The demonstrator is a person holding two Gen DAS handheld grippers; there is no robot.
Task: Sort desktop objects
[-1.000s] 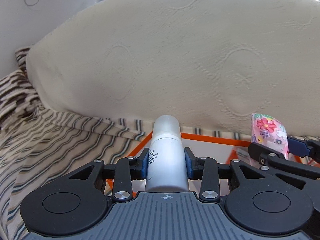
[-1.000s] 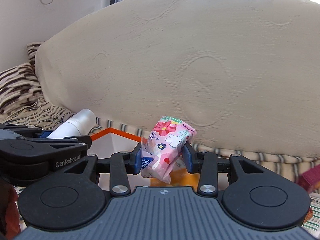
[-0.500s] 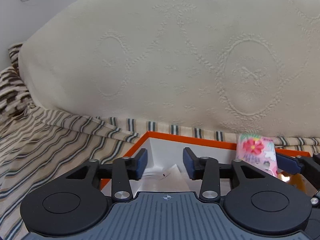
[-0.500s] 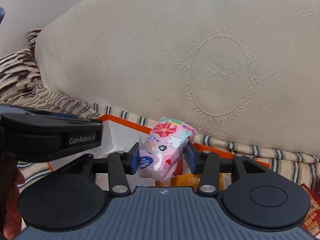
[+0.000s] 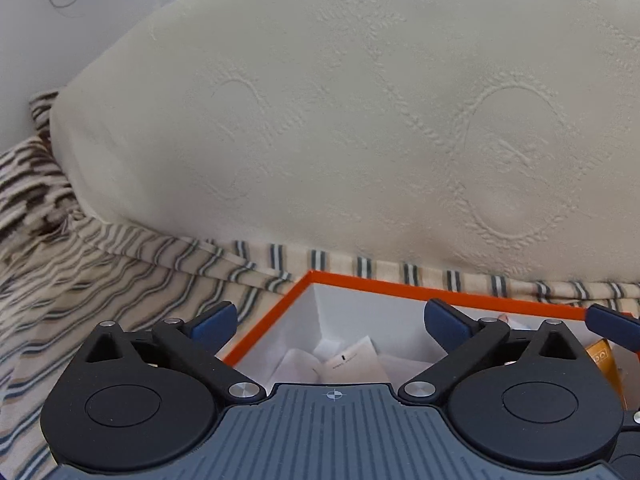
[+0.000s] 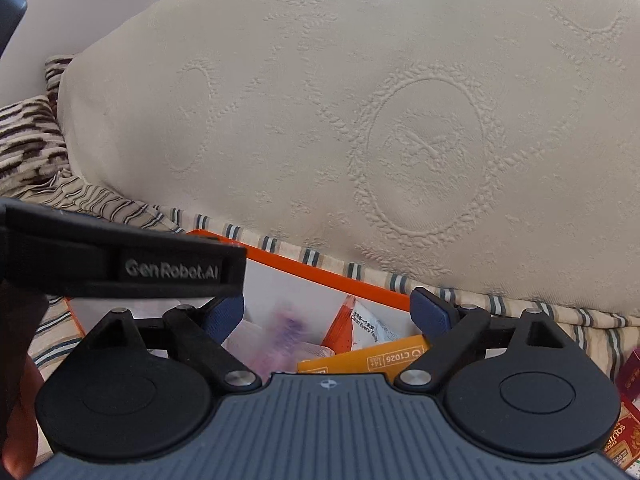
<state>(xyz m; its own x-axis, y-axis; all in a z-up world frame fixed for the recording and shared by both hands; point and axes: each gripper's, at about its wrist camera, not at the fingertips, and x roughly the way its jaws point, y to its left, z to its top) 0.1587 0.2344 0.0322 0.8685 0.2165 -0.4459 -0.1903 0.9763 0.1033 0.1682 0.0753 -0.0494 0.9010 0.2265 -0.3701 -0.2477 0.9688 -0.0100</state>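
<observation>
Both the left gripper [image 5: 326, 318] and the right gripper [image 6: 327, 312] are seen with jaws opening wide and empty over the orange-rimmed box [image 5: 440, 298], whose sorted contents lie below toward 6 o'clock, while remaining packets [image 6: 630, 368] wait at 3 o'clock, nearer the right gripper.

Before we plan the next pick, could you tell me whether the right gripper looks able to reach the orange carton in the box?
Probably yes: the orange carton lies uncovered just below the right gripper, whose empty jaws are opening; only the box wall rises beyond it.
</observation>
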